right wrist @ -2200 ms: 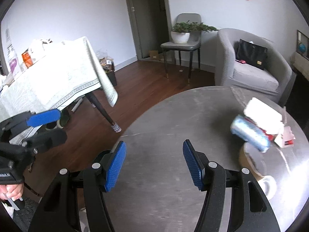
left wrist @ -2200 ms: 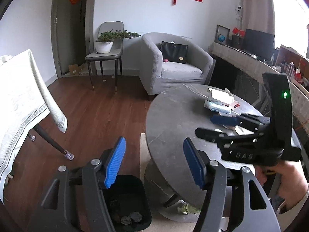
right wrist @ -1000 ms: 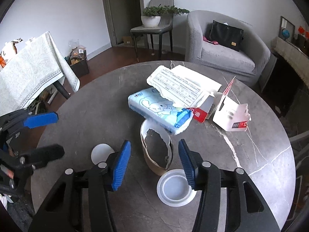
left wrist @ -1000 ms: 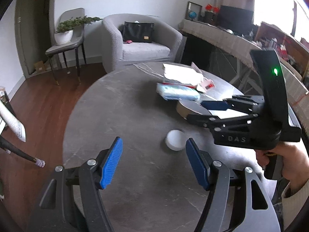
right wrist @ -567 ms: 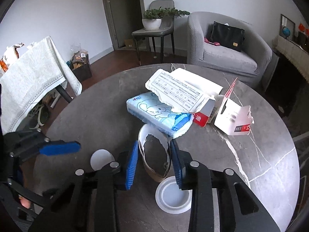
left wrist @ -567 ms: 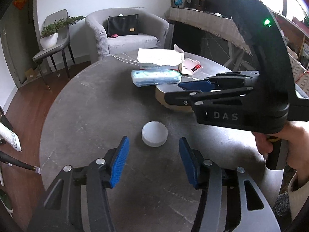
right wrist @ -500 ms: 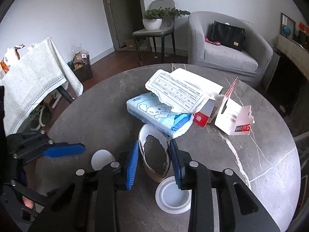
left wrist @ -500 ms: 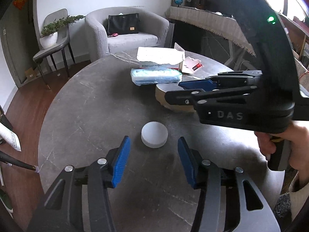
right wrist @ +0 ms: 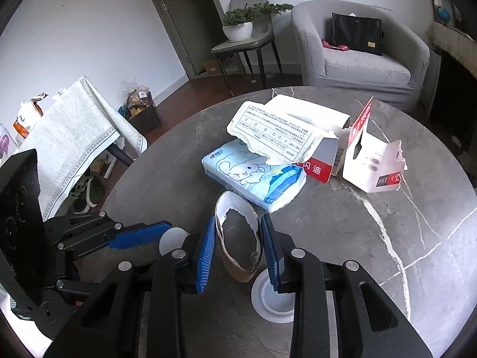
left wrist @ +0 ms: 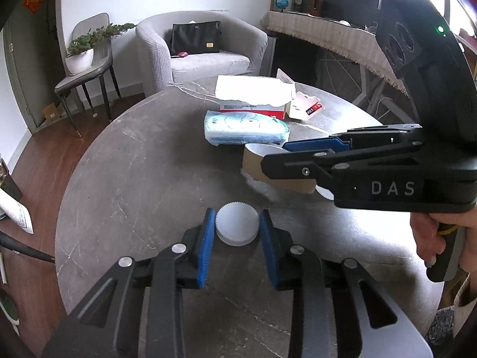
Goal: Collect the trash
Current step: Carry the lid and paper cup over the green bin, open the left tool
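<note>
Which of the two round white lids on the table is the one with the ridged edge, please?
It is the ridged lid clamped between the left gripper pads. The other, the smooth lid, lies flat beside the torn paper cup under the right gripper.

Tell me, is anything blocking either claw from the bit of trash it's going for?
Nothing visible. The left claw has just closed around the white ridged cap, and the right claw pinches the torn paper cup. No bin shows in either view.
</note>
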`<action>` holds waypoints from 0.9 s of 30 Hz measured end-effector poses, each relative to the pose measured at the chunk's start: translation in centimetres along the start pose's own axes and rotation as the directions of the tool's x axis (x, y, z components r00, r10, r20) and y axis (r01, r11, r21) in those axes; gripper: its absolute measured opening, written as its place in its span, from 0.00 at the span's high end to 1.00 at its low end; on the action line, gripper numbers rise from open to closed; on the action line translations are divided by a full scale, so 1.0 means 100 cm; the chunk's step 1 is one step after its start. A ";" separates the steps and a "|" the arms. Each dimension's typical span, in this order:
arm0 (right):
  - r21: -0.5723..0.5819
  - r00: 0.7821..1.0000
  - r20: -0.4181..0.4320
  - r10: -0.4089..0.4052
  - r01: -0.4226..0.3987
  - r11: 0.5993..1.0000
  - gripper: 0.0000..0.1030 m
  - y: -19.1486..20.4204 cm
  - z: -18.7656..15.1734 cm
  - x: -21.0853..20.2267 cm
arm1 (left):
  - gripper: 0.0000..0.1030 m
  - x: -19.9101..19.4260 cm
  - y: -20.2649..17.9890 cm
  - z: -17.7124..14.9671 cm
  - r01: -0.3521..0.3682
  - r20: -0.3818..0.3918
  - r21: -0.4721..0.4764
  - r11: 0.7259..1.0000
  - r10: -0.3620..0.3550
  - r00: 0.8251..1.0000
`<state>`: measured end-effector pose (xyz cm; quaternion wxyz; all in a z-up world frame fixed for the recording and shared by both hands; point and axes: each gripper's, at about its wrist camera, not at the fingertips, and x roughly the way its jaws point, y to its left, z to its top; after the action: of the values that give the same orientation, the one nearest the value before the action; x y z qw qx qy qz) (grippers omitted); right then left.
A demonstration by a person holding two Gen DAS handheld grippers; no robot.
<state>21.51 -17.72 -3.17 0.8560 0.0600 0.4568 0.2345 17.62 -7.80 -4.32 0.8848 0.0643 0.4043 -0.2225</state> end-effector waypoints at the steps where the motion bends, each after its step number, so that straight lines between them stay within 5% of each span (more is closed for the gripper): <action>1: -0.002 1.000 -0.001 0.002 -0.002 1.000 0.70 0.001 0.000 0.000 | 0.69 -0.001 0.001 0.000 -0.002 0.001 -0.005 1.000 0.002 1.000; 27: -0.102 0.999 0.038 0.003 0.001 0.995 0.70 0.091 -0.007 -0.001 | 0.69 -0.084 0.071 -0.051 -0.126 0.054 -0.185 0.975 0.138 0.989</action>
<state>17.69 -9.80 -0.59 0.8663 0.0210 0.4280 0.2568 12.47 2.88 -1.90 0.9128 0.0030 0.3879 -0.1275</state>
